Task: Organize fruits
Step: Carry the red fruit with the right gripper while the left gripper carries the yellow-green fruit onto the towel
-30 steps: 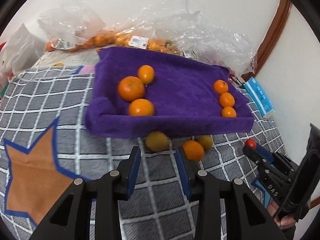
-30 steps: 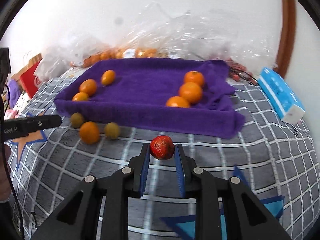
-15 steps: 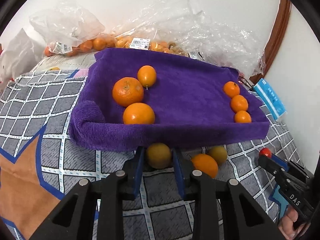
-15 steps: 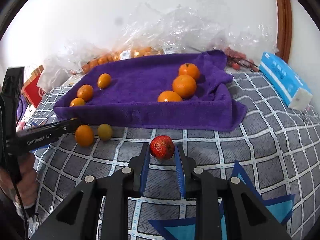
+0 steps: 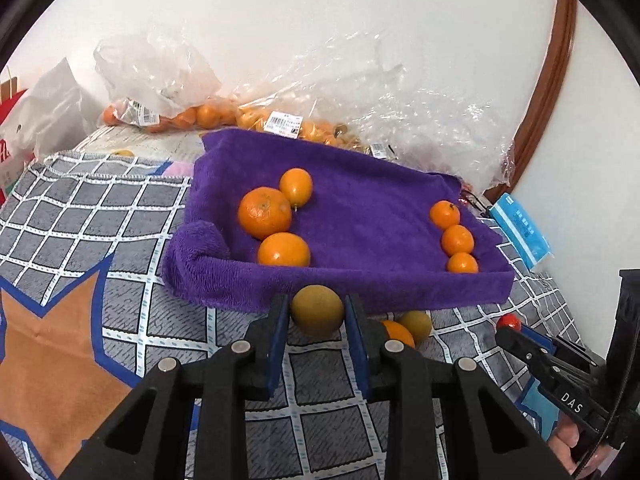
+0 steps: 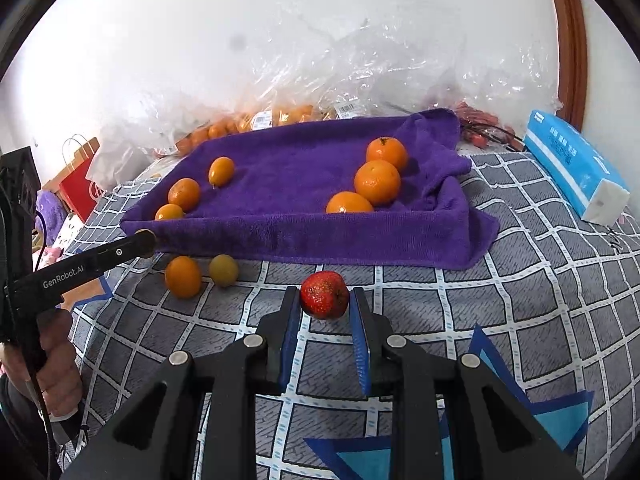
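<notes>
- The left gripper (image 5: 316,312) has just closed on the greenish-brown fruit (image 5: 317,310); a second ago its fingers stood apart and short of it, with the fruit lying on the checked blanket (image 5: 120,208) in front of the purple towel (image 5: 368,216).
- Now both blue pads press the fruit's sides, low in the middle of the left wrist view, right against the towel's near edge.
- The right gripper (image 6: 325,312) is just as it was a second ago: its fingers are shut on a small red fruit (image 6: 324,295), low centre of the right wrist view, over the blanket and short of the towel.
- On the towel, three oranges (image 5: 265,212) sit at left of centre in the left view and three smaller ones (image 5: 457,239) line the right edge.
- Two fruits lie loose on the blanket by the towel's front edge: an orange one (image 6: 183,277) and a greenish one (image 6: 223,270), left of centre in the right view.
- With both hands loaded, the picking step looks done; the likely next step is carrying each fruit over the raised edge onto the towel, perhaps beside its own kind.
- Bags of fruit (image 5: 208,114) lie against the wall at the top.
</notes>
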Available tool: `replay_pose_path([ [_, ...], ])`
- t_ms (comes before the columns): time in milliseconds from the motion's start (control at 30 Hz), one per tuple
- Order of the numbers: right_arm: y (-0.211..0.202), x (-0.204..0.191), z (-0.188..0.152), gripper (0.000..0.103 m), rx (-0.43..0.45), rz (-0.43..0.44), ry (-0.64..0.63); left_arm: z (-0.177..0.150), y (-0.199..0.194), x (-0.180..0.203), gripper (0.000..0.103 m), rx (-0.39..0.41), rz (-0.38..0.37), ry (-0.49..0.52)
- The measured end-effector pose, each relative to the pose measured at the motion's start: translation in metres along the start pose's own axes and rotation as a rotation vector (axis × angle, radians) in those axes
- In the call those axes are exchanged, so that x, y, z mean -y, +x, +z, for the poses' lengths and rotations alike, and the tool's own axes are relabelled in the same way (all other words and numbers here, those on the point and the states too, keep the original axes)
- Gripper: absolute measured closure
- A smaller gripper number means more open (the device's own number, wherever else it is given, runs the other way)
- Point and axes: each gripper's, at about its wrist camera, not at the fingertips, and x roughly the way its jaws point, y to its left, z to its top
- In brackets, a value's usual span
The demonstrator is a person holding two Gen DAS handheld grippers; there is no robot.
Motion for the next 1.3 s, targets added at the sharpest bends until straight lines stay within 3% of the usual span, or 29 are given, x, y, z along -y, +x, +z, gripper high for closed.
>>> replay_pose_path([
  [267, -0.004, -0.001, -0.001, 0.078, 0.018, 0.012, -0.002, -0.001, -0.01, 0.008, 0.076, 0.055, -0.013, 0.036],
  [800, -0.01, 0.002, 0.0, 0.078, 0.043, 0.02, 0.015, -0.001, -0.015, 0.009, 0.076, 0.083, -0.003, 0.035],
  [1133, -0.021, 0.0, 0.003, 0.078, 0.092, -0.017, 0.013, 0.002, -0.021, 0.007, 0.076, 0.112, 0.006, 0.025],
  [1300, -0.027, -0.009, 0.014, 0.078, 0.096, -0.028, 0.003, 0.01, -0.019, 0.002, 0.076, 0.068, 0.008, -0.029],
])
